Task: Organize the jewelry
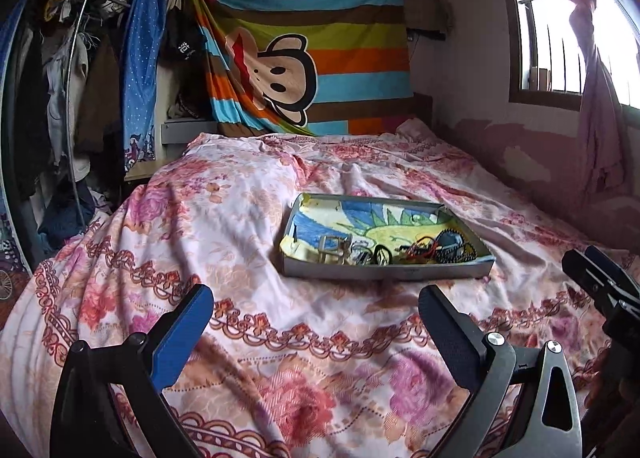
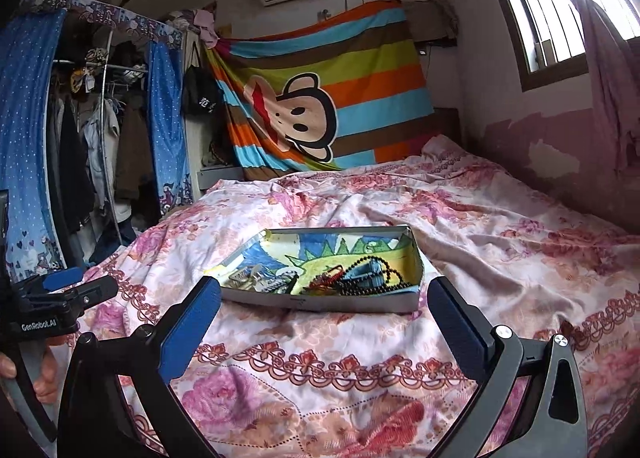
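Observation:
A shallow grey box (image 1: 384, 270) (image 2: 320, 302) lined with a colourful drawing lies on the flowered bedspread. Along its near side sit a black bead necklace (image 1: 452, 248) (image 2: 376, 278), a red piece (image 1: 420, 248) (image 2: 326, 274) and some pale metal pieces (image 1: 336, 250) (image 2: 256, 278). My left gripper (image 1: 316, 304) is open and empty, hovering short of the box. My right gripper (image 2: 324, 298) is also open and empty, its fingers framing the box's near edge from a distance. Each gripper shows at the edge of the other's view: right gripper (image 1: 600, 282), left gripper (image 2: 80, 282).
The bed (image 1: 200, 218) (image 2: 500, 238) fills the room's middle. A striped monkey cloth (image 1: 304, 58) (image 2: 320, 98) hangs at its head. A clothes rack with blue curtains (image 1: 140, 66) (image 2: 96, 130) stands left. A window with a pink curtain (image 1: 592, 58) is at right. A hand (image 2: 40, 374) holds the left gripper's handle.

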A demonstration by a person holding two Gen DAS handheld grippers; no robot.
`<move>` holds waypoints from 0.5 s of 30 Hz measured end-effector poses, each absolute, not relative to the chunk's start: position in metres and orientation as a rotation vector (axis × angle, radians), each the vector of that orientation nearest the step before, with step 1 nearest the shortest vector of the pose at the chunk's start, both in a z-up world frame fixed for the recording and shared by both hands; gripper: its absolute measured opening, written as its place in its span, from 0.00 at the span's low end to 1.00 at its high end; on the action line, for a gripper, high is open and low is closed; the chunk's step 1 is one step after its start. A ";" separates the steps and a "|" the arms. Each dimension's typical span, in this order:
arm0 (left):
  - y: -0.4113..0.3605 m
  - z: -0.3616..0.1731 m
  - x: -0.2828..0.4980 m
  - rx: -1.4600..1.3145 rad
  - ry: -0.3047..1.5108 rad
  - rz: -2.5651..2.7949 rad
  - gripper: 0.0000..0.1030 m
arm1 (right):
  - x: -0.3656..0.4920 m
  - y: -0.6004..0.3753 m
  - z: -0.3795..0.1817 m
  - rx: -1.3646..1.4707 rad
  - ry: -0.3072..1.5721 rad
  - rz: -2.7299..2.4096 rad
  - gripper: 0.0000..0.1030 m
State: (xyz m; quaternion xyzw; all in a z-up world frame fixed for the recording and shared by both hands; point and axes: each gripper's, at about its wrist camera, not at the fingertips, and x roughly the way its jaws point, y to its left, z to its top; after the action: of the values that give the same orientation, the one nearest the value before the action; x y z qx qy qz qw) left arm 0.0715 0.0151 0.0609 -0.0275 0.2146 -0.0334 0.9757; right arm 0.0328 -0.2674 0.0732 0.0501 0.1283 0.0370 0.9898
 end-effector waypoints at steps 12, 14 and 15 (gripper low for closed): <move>0.002 0.034 0.064 0.055 0.458 -0.067 1.00 | 0.034 -0.267 0.049 0.066 0.290 0.041 0.99; 0.002 0.036 0.062 0.056 0.447 -0.063 1.00 | 0.034 -0.266 0.048 0.060 0.286 0.042 0.99; 0.003 0.037 0.061 0.055 0.443 -0.062 1.00 | 0.033 -0.265 0.048 0.057 0.281 0.042 0.99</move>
State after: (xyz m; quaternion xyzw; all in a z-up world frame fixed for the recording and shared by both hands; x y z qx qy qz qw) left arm 0.0614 0.0025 0.0369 0.0271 0.2195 -0.0306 0.9748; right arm 0.0330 -0.2646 0.0484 0.0282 0.1400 0.0210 0.9895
